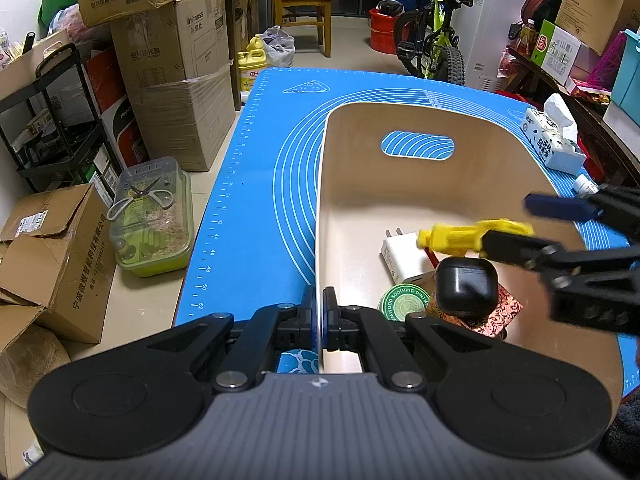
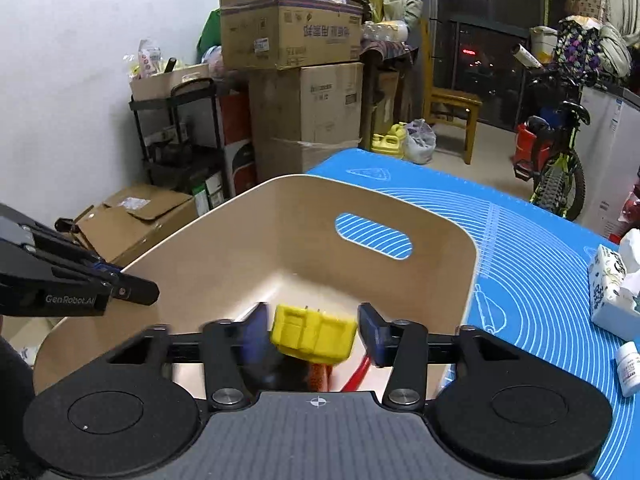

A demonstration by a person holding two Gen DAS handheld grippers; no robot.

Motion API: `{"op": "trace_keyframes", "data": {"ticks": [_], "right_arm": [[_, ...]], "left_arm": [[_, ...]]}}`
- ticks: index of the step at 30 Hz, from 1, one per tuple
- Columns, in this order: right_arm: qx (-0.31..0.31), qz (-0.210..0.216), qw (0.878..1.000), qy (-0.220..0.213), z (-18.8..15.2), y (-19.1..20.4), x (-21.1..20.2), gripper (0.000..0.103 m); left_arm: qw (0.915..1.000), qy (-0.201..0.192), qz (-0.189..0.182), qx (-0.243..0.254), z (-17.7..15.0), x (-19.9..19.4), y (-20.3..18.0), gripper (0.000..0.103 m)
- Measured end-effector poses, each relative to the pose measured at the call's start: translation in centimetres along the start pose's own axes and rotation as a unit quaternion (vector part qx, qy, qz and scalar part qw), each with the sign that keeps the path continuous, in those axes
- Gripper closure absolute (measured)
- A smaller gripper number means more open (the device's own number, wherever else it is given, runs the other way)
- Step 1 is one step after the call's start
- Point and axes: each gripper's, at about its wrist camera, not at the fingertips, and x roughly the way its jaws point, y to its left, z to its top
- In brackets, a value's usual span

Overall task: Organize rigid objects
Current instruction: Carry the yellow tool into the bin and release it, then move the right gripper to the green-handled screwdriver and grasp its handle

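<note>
A light wooden basket (image 1: 400, 110) with a handle slot stands on the blue mat (image 1: 256, 200). My left gripper (image 1: 319, 304) is shut on the basket's near left wall. Inside lie a white charger plug (image 1: 402, 256), a black earbud case (image 1: 466, 286), a green ointment tin (image 1: 404, 302) and a red patterned pouch (image 1: 504, 312). My right gripper (image 2: 315, 322) hangs over the basket (image 2: 280, 216), jaws open. A yellow plastic block (image 2: 314, 334) sits between its blue pads with a gap on each side. From the left wrist the yellow block (image 1: 460, 236) shows above the charger.
A tissue pack (image 2: 612, 292) and a small white bottle (image 2: 632, 368) lie on the mat to the right of the basket. Cardboard boxes (image 1: 172, 80), a black shelf, a clear tub with scissors (image 1: 150, 216), a chair and a bicycle (image 1: 436, 40) surround the table.
</note>
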Motion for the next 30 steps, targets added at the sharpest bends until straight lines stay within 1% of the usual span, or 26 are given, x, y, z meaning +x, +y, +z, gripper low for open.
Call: {"op": "trace_keyframes", "data": {"ticks": [1, 5, 7, 9, 12, 15, 18, 20, 23, 25, 30], "right_arm": [[0.008, -0.001, 1.000, -0.006, 0.0, -0.5, -0.4, 0.027], [0.044, -0.013, 0.998, -0.034, 0.8, -2.7, -1.9, 0.017], [0.060, -0.028, 0.997, -0.045, 1.1, -4.0, -2.7, 0.007], [0.072, -0.045, 0.995, -0.056, 1.3, -5.5, -3.2, 0.006], [0.093, -0.083, 0.990, -0.064, 1.1, -7.9, -4.0, 0.005], [0.127, -0.119, 0.982, -0.070, 0.3, -10.6, -4.5, 0.003], [0.162, -0.150, 0.973, -0.062, -0.9, -13.3, -4.2, 0.003], [0.180, -0.166, 0.968, -0.049, -1.8, -14.7, -3.4, 0.003], [0.193, -0.181, 0.964, -0.028, -3.4, -15.9, -2.0, 0.003], [0.188, -0.188, 0.964, -0.013, -4.2, -16.2, -0.8, 0.004], [0.179, -0.189, 0.965, 0.012, -5.0, -15.9, 1.9, 0.007]], "left_arm": [[1.0000, 0.000, 0.000, 0.000, 0.0, 0.0, 0.0, 0.099], [1.0000, -0.001, 0.000, 0.001, 0.0, 0.0, 0.0, 0.099], [1.0000, -0.001, 0.000, 0.001, -0.1, 0.0, 0.0, 0.099], [1.0000, -0.001, 0.000, 0.000, -0.1, 0.0, 0.0, 0.099], [1.0000, -0.001, 0.000, 0.001, -0.1, 0.0, 0.0, 0.099], [1.0000, -0.001, 0.000, 0.000, -0.1, 0.0, 0.0, 0.099], [1.0000, -0.001, 0.000, 0.001, -0.1, 0.0, 0.0, 0.099], [1.0000, -0.001, -0.001, 0.000, -0.1, 0.0, 0.0, 0.099], [1.0000, -0.001, 0.000, 0.001, -0.1, 0.0, 0.0, 0.099], [1.0000, -0.001, 0.000, 0.001, -0.1, 0.0, 0.0, 0.099], [1.0000, -0.001, 0.000, 0.001, -0.1, 0.0, 0.0, 0.099]]}}
